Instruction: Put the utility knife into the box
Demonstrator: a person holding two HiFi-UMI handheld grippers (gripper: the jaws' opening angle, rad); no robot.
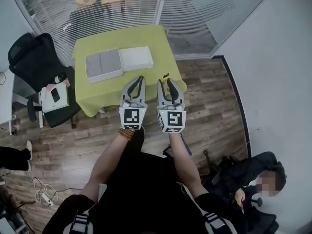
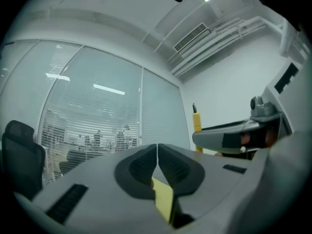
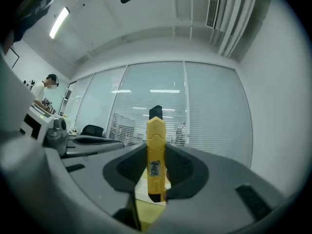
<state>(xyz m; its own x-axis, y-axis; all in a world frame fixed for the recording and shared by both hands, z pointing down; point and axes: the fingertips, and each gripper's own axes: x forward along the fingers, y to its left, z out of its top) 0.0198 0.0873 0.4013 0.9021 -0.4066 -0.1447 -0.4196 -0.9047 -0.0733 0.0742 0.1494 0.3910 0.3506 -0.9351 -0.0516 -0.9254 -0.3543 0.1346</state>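
Farthest left in the head view, a black office chair [image 1: 34, 57] stands on the wood floor [image 1: 204, 106] with some white and pink items piled on its seat. Just right of it is a table [image 1: 156, 43] draped in a yellow-green cloth, set against a glass wall with closed blinds. On the table lies the box [image 1: 104, 65], open, showing a grey inside, with a white lid [image 1: 136, 58] lying flat and touching its right edge.

Nearer the camera, a person's two bare forearms reach forward, each hand carrying a gripper with a square-marker cube at its rear. The left gripper [image 1: 140, 80] is held off the table's near edge. In the left gripper view its claw [image 2: 157, 155] is pressed together with nothing in it.

Close beside it, the right gripper [image 1: 165, 84] is also held short of the table. In the right gripper view its claw [image 3: 156, 151] is clamped on the utility knife [image 3: 156, 140], a yellow knife with a black tip that stands upright between the pads and sticks out past them. The knife is therefore in the air, well apart from the box.

At the lower right, another person [image 1: 253, 179] in dark clothing sits close to the white wall.
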